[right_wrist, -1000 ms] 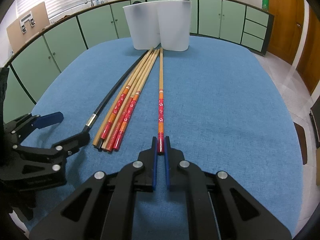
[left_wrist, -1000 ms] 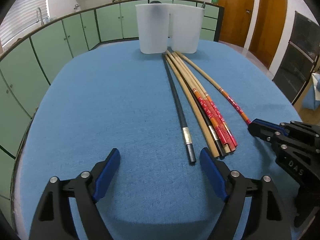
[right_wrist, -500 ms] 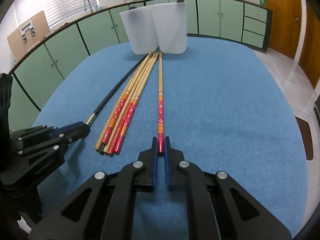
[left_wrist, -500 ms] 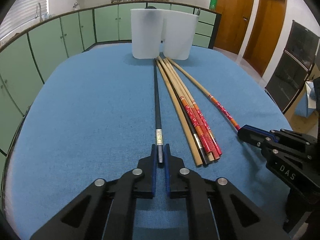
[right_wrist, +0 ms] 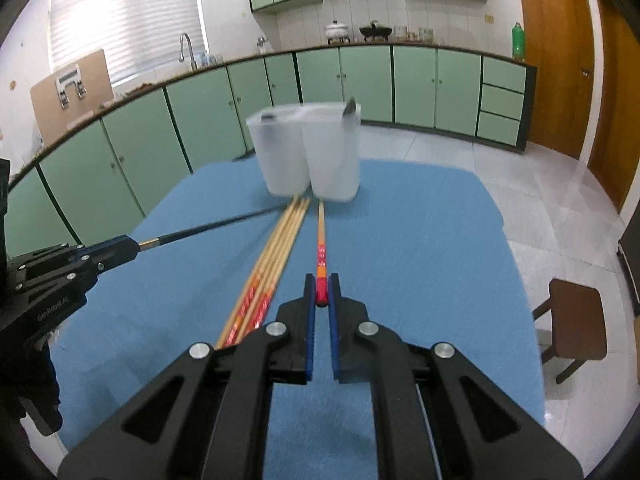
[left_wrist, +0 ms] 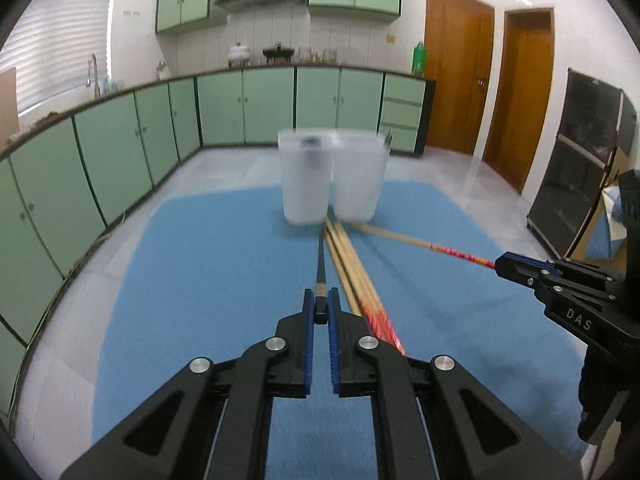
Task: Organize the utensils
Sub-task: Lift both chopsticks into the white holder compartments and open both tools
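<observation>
My left gripper [left_wrist: 320, 308] is shut on the near end of a black chopstick [left_wrist: 321, 264], raised off the blue table mat [left_wrist: 208, 280]. My right gripper [right_wrist: 321, 296] is shut on the red end of a wooden chopstick [right_wrist: 321, 236], also lifted. In the right wrist view the left gripper [right_wrist: 130, 246] shows at the left with the black chopstick [right_wrist: 208, 226]. In the left wrist view the right gripper [left_wrist: 505, 266] appears at the right, holding the red-ended chopstick [left_wrist: 420, 242]. Several wooden chopsticks [right_wrist: 276, 248] lie bundled on the mat. Two translucent white cups [left_wrist: 332, 176] stand at the far end.
The mat's edges drop to a tiled floor on all sides. A brown stool [right_wrist: 572, 312] stands to the right of the table. Green kitchen cabinets [right_wrist: 360, 84] run along the back and left walls, and wooden doors [left_wrist: 492, 92] are at the right.
The left gripper went from open to shut around the black chopstick. Both grippers then rose, lifting their chopsticks' near ends off the mat, and the views tilted upward.
</observation>
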The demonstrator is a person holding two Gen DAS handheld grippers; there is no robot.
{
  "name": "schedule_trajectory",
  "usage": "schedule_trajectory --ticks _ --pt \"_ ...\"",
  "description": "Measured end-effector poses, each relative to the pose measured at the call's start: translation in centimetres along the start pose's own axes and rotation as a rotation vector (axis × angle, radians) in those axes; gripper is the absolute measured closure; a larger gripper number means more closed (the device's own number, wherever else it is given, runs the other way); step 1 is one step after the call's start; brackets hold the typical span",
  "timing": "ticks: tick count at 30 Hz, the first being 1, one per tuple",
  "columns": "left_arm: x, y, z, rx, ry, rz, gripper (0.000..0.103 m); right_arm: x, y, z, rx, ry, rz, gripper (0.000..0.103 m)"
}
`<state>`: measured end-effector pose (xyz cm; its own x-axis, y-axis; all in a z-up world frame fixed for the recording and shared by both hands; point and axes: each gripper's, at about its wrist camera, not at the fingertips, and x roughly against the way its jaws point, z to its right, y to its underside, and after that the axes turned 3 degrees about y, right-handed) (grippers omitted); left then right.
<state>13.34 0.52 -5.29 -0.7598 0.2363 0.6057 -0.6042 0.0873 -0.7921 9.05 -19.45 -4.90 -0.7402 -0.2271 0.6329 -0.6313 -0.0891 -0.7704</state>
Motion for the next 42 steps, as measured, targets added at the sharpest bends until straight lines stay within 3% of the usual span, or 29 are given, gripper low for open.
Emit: schedule_trajectory --ticks 10,21,29,42 --pt "2.0 -5.7 -0.6 -0.026 0.054 0.123 0.097 3.3 -6.1 1.2 0.020 -0.042 0.122 0.098" --pt "0.6 -10.1 -1.1 -0.058 0.093 0.159 0.097 2.6 -12.1 1.0 0.085 -0.088 0.124 0.098" --pt "1.4 -13.8 -0.6 -0.110 0.095 0.232 0.097 4.4 -17.3 1.6 0.096 -0.133 0.206 0.098" --pt "1.0 -23.7 0.3 -0.150 0.089 0.427 0.097 3.7 -26.7 2.7 0.094 -0.076 0.376 0.098"
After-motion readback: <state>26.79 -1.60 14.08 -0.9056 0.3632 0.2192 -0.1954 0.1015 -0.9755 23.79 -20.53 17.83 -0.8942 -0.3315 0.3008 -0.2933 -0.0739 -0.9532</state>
